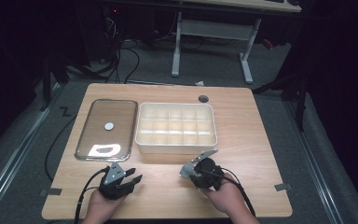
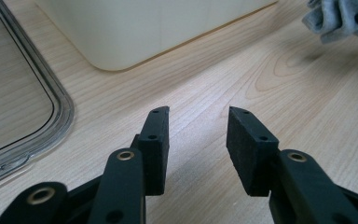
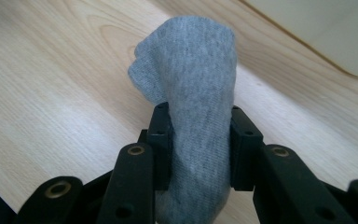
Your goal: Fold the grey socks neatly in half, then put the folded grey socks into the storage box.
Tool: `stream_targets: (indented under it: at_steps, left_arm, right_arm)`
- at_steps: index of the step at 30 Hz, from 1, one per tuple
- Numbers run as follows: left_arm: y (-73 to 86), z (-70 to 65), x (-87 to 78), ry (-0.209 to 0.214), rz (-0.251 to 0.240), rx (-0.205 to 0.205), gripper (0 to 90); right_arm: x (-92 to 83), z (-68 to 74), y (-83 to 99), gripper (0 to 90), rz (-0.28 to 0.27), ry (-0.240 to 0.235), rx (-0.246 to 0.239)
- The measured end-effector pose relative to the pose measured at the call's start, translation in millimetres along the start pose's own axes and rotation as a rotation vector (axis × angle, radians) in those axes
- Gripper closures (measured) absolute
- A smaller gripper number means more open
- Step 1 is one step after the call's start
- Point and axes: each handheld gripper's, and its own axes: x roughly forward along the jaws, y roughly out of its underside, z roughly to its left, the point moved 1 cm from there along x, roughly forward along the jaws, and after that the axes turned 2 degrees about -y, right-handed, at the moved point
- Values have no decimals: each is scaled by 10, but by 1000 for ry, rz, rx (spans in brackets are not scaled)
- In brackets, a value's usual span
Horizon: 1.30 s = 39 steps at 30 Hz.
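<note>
A rolled grey sock-like cloth (image 3: 191, 60) stands up between the jaws of my right gripper (image 3: 200, 116), which is shut on it. In the high view that right gripper (image 1: 191, 170) sits near the table's front edge, right of centre, with the grey cloth (image 1: 185, 171) at its tip. My left gripper (image 1: 133, 176) rests at the front left, open, its pads (image 2: 156, 135) apart over bare wood with nothing between them. The grey cloth (image 2: 331, 21) also appears at the top right of the left gripper view.
A white box (image 1: 176, 145) divided into several compartments stands mid-table, just behind both grippers. To its left lies a clear flat tray (image 1: 133, 126) with a small white disc (image 1: 109, 125) on it. The wooden table (image 1: 247, 135) has bare room at the right.
</note>
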Motion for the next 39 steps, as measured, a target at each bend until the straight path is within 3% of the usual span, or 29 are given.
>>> stream_targets:
  at_steps: [10,16,23,26,35,39]
  left_arm:
    - [-42,-33,21,-1,11,22,565]
    - [-17,-25,12,25,27,15,550]
    - [-7,-46,-34,33,16,45,514]
    - [-4,-36,-43,36,12,24,499]
    - [7,-58,-29,40,19,27,488]
    - [4,-35,-38,54,6,-9,487]
  right_arm:
    - [-192,-181,62,681,-11,38,26]
    - [-292,-276,46,681,-20,30,56]
    - [-346,-351,19,681,-34,26,63]
    - [-359,-390,-11,681,-32,15,66]
    - [-496,-471,-162,682,-45,8,61]
    - [-547,-512,-259,682,-46,-8,63]
